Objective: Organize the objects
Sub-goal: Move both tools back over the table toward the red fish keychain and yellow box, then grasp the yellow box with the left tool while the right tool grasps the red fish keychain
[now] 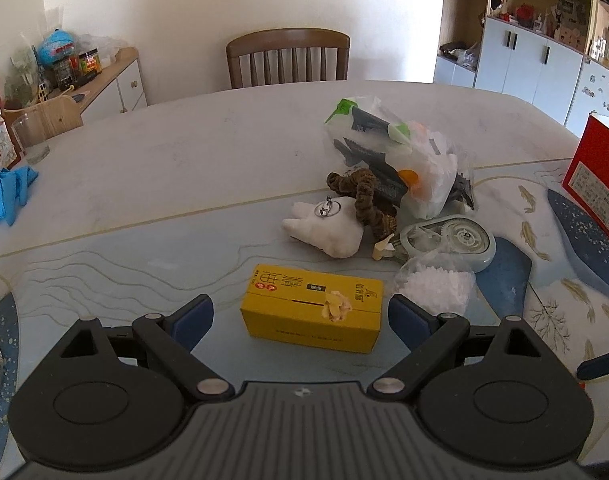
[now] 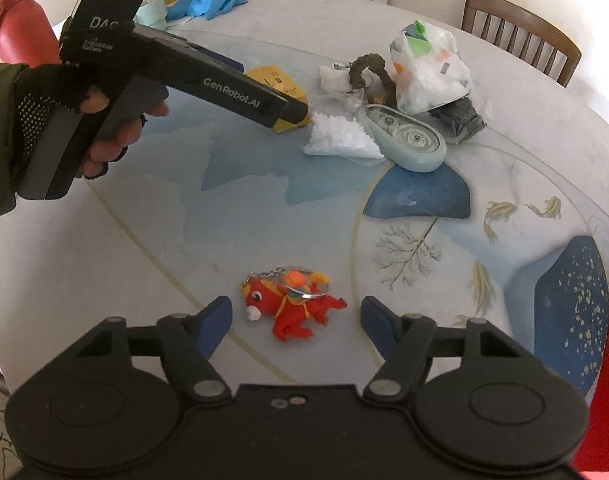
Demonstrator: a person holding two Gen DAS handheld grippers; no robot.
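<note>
You have both tools gaping and empty, left tool (image 1: 300, 316) straddling the yellow box (image 1: 312, 312), right tool (image 2: 296, 320) straddling the red dragon keychain (image 2: 290, 304); squeeze next.

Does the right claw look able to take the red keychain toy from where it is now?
Probably yes. The red keychain toy lies alone on the table, between the open fingers of the right claw, and nothing stands in the way. The pads do not press on it yet. The pile lies farther off.
</note>
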